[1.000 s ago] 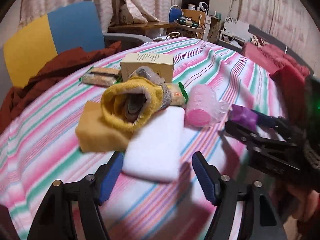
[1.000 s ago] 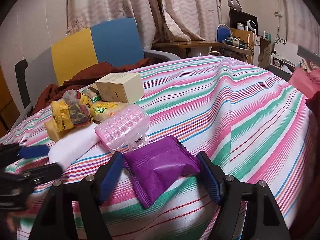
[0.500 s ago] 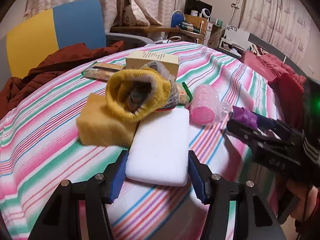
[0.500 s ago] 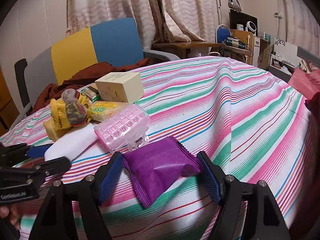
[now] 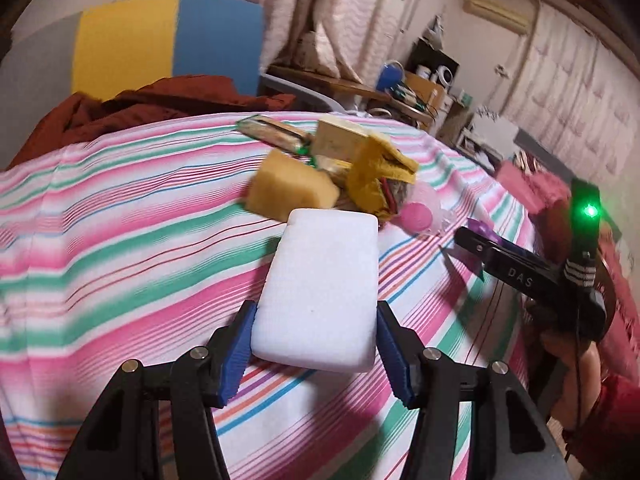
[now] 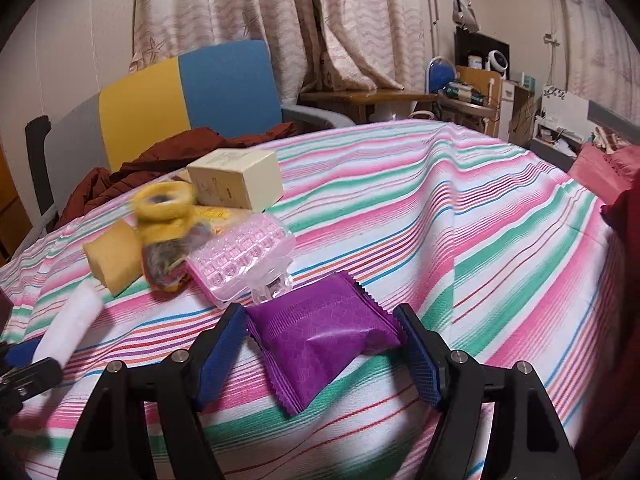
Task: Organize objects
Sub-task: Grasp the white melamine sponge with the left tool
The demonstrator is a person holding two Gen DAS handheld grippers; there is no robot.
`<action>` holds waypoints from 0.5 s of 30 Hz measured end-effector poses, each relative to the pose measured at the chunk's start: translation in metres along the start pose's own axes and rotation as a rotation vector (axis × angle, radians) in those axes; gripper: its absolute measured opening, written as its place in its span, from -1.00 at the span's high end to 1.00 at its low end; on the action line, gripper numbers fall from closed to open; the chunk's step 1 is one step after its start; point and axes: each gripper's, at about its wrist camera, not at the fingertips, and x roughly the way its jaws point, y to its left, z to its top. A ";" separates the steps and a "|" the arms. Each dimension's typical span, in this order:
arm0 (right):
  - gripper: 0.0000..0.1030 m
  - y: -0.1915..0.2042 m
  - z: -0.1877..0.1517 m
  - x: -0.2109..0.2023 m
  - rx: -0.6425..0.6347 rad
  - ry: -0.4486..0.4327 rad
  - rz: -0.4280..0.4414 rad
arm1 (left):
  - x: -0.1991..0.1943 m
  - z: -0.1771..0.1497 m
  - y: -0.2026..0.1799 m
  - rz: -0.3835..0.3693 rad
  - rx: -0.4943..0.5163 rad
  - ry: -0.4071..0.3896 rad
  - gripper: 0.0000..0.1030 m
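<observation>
- Soft white foam forms the rectangular sponge block [image 5: 320, 292], which is clamped at its near end between the blue ribbed pads of the left claw [image 5: 316, 354]; the block is seen lifted off the striped cloth [image 5: 120, 248] in the right wrist view.
- Crinkled purple foil makes up the flat packet [image 6: 324, 340] with serrated edges; it is flanked by the pads of the right claw [image 6: 320, 354], which lie against its two sides, and it rests on the cloth-covered tabletop.
- Clear pink plastic with a bumpy grid is seen in the small case [image 6: 240, 256], lying just beyond the packet; whether anything is inside it cannot be told.
- A cream cardboard box [image 6: 236, 182] is kept closed further back, its contents hidden.
- A yellow knitted sock roll [image 6: 168, 216], blurred, lies between the box and the pink case, next to a yellow sponge [image 6: 112, 256].
- A rust-brown garment [image 5: 132, 108] is draped over the yellow-and-blue chair [image 6: 192, 92] behind the tabletop.
</observation>
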 end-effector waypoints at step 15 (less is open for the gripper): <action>-0.46 0.045 -0.016 -0.037 0.090 0.034 0.183 | -0.025 -0.022 0.020 -0.024 -0.089 -0.046 -0.14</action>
